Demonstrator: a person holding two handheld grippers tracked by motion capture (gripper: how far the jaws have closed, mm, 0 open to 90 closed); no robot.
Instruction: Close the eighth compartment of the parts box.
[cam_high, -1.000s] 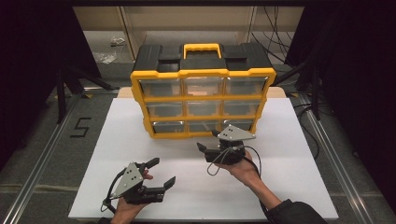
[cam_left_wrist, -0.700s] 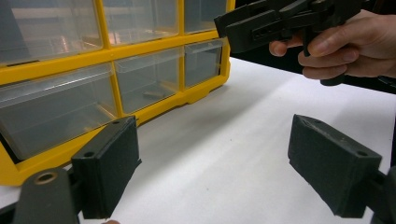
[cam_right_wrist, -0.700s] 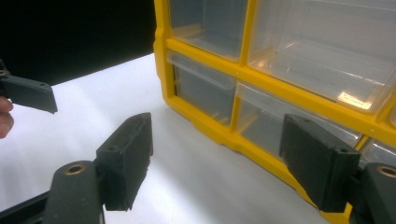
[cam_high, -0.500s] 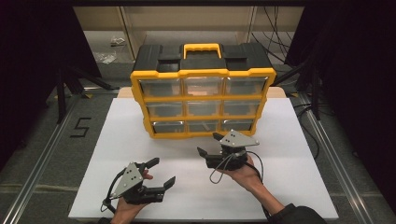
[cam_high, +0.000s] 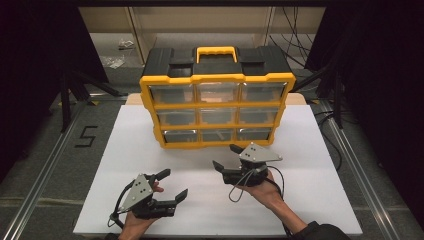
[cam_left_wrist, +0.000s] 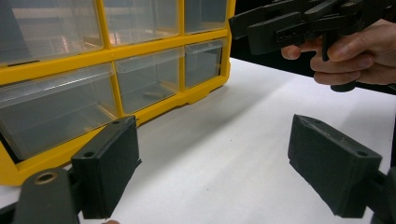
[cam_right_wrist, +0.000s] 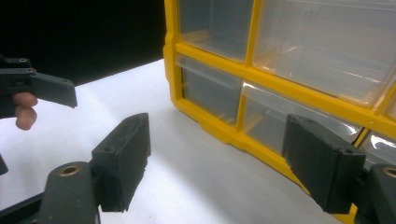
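From where I stand, the yellow organizer (cam_high: 217, 107) sits upright at the twelve o'clock end of the white board (cam_high: 320, 175), its clear drawers (cam_high: 217, 116) facing the person, a black top and yellow handle (cam_high: 216, 51) above.

The right hand (cam_high: 262, 187) comes in from about five o'clock, palm up under the right gripper (cam_high: 227, 157), which points toward ten o'clock at the organizer's bottom row, near it but not touching. Its jaws stand wide apart and have just been opening further; nothing lies between them but bare board and, in the right gripper view, the organizer's lower corner (cam_right_wrist: 224, 126) beyond.

The left hand (cam_high: 137, 217) rises from six o'clock, wrist low, carrying the left gripper (cam_high: 172, 185) aimed toward two o'clock. It is released too, with only white board between the pads (cam_left_wrist: 109, 170). It hangs well short of the organizer, at about seven o'clock from it.
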